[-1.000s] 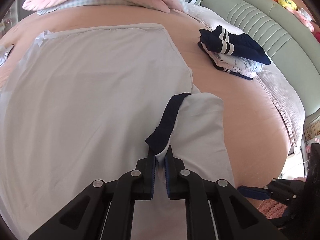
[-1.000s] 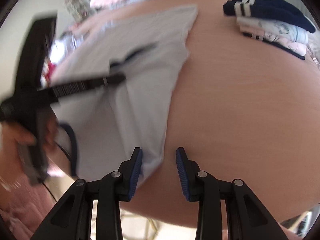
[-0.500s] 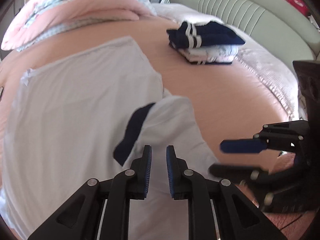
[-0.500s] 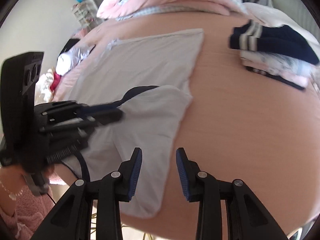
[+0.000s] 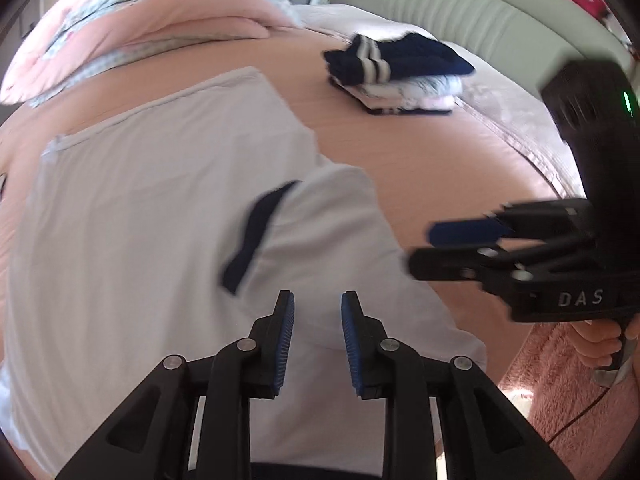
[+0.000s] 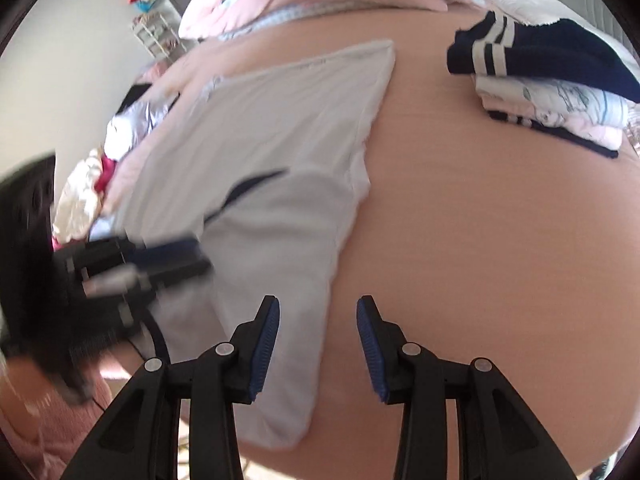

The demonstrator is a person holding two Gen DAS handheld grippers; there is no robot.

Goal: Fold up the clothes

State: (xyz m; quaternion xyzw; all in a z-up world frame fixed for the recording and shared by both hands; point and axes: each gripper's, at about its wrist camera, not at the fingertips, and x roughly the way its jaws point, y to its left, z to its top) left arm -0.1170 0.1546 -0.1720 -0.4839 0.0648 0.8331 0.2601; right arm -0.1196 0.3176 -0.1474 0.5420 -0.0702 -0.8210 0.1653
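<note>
A white T-shirt [image 5: 152,208] lies flat on the pink bed; its right sleeve [image 5: 332,232] with a navy cuff [image 5: 256,236] is folded inward over the body. It also shows in the right wrist view [image 6: 264,168]. My left gripper [image 5: 317,308] is open and empty, just above the folded sleeve. My right gripper [image 6: 318,312] is open and empty, over the shirt's right edge. It shows from the side in the left wrist view [image 5: 464,240]. The left gripper shows blurred in the right wrist view [image 6: 168,256].
A stack of folded clothes [image 5: 400,76] topped by a navy striped garment sits at the far right of the bed [image 5: 440,168]; it also shows in the right wrist view [image 6: 552,88]. A pink quilt [image 5: 152,20] lies at the back. A green headboard [image 5: 480,12] stands beyond. Loose clothes [image 6: 104,160] lie at the left.
My left gripper has let go of the sleeve, opened and pulled back. The sleeve now lies folded on the shirt. My right gripper has moved up close to the right of the left one.
</note>
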